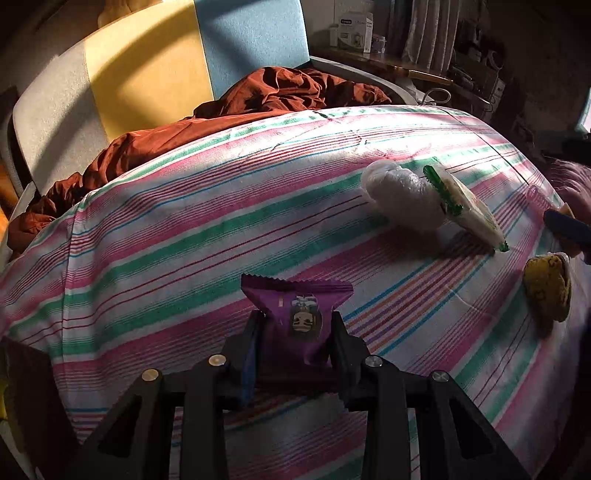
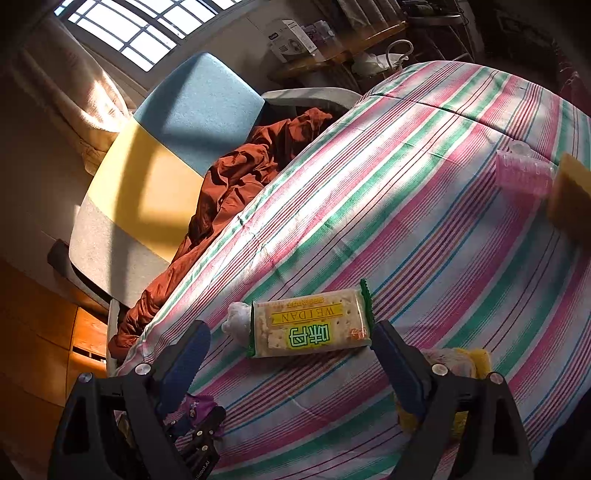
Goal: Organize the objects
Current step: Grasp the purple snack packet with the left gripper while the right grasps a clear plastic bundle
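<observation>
My left gripper (image 1: 295,325) is shut on a purple snack packet (image 1: 295,314), held low over the striped cloth (image 1: 184,240). The packet and left gripper also show in the right wrist view (image 2: 199,410) at the bottom left. My right gripper (image 2: 291,339) is open, its jaws on either side of a green-edged cracker packet (image 2: 310,325) that lies on the cloth. The cracker packet (image 1: 469,206) leans against a clear plastic bag (image 1: 399,188) in the left wrist view. A blue right fingertip (image 1: 565,229) shows at the right edge.
A yellow sponge (image 1: 546,288) lies right of the packets. A pink clear cup (image 2: 521,173) and a tan block (image 2: 572,195) sit at the far right. A rust-brown cloth (image 1: 221,122) is heaped on a chair (image 1: 147,74) behind the table. A shelf with boxes (image 1: 354,29) stands beyond.
</observation>
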